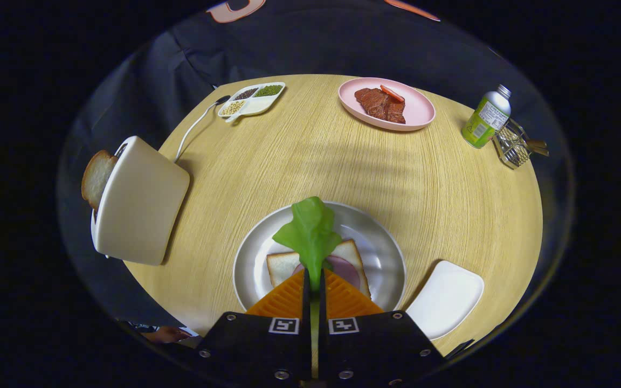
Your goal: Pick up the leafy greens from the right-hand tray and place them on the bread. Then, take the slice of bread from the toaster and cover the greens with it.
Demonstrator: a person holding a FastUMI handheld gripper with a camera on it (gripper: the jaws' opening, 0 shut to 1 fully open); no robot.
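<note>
My gripper [314, 280] is shut on the stem of a green leaf [310, 229], which sticks out ahead of the fingers. Beneath the leaf lies a slice of bread [283, 265] with a pinkish round of ham [346, 269] on it, resting on a round grey plate [383, 242]. The leaf hangs over the bread and the plate's far half. To the left stands a white toaster [140, 202] with a slice of bread [96, 177] poking out of its slot. Just right of the plate sits a small white square tray [445, 299], bare.
At the far side of the round wooden table [299, 156] are a pink plate [421, 110] with meat, a divided dish of beans [251, 99], a green bottle [485, 118] and a wire rack [512, 148]. The toaster's cord [194, 124] trails back.
</note>
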